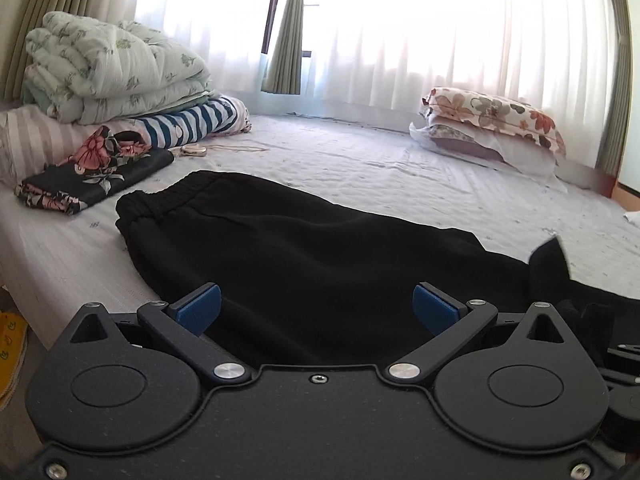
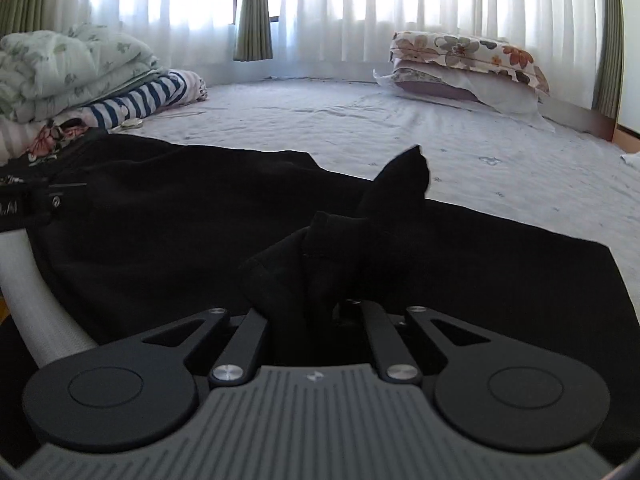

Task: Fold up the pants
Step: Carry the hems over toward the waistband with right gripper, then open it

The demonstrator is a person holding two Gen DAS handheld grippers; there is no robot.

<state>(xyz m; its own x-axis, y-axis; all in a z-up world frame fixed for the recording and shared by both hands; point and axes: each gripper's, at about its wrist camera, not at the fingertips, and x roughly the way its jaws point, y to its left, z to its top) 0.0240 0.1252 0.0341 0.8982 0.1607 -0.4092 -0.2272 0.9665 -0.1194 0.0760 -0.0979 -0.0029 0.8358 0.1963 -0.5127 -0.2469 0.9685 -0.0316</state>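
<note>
Black pants (image 1: 304, 248) lie flat on the pale bed sheet (image 1: 360, 168), elastic waistband at the far left. My left gripper (image 1: 316, 306) is open, its blue pads (image 1: 200, 306) spread just above the near edge of the pants, holding nothing. In the right wrist view the pants (image 2: 168, 216) spread across the bed. My right gripper (image 2: 312, 312) is shut on a bunched fold of the pants (image 2: 332, 248), lifted into a peak; its fingertips are hidden by the cloth.
Folded quilts and striped bedding (image 1: 112, 76) are stacked at the far left, with a folded floral garment (image 1: 96, 168) in front. Two pillows (image 1: 492, 124) lie at the far right. Curtains and a bright window are behind. The bed's left edge (image 1: 24, 264) drops off.
</note>
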